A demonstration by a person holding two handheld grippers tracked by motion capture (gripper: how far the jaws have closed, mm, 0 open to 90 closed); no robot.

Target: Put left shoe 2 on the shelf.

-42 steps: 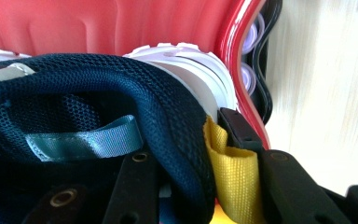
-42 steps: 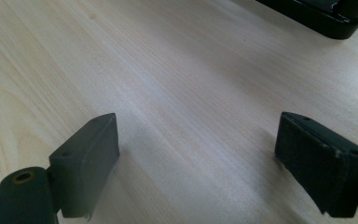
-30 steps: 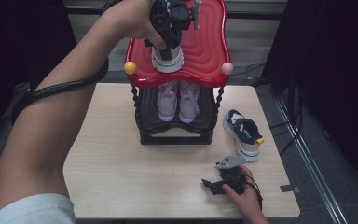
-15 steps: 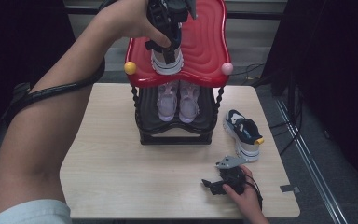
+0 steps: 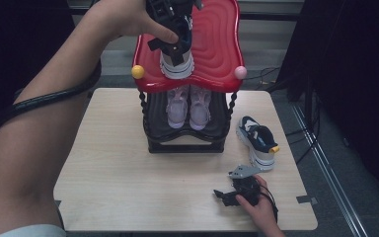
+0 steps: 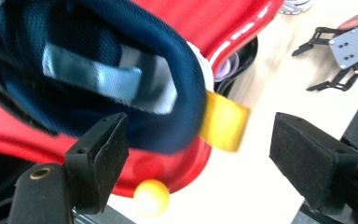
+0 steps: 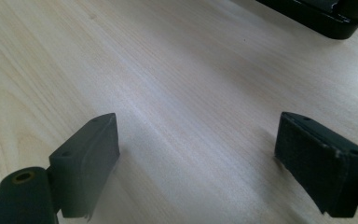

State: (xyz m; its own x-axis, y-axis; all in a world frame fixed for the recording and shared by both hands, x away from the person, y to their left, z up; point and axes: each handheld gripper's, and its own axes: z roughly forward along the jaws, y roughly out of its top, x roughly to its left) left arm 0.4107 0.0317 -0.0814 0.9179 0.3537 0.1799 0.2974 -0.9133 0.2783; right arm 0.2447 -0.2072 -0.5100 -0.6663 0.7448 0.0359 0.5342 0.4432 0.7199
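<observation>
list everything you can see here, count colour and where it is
navy shoe: 1, navy with white sole and yellow heel tab, on the red top shelf, between the left gripper's open jaws
matching navy shoe: 1, navy and white, on the table right of the rack
pink shoes: 2, pale pink, side by side on the rack's lower shelf
shoe rack: 1, red wavy top, black frame, at the table's far middle
knobs: 2, one yellow, one pink, on the top shelf's front corners
table: 1, light wood
left gripper: 1, black, jaws just opened, at the navy shoe's heel
right gripper: 1, black, open, low over the table's near right
</observation>
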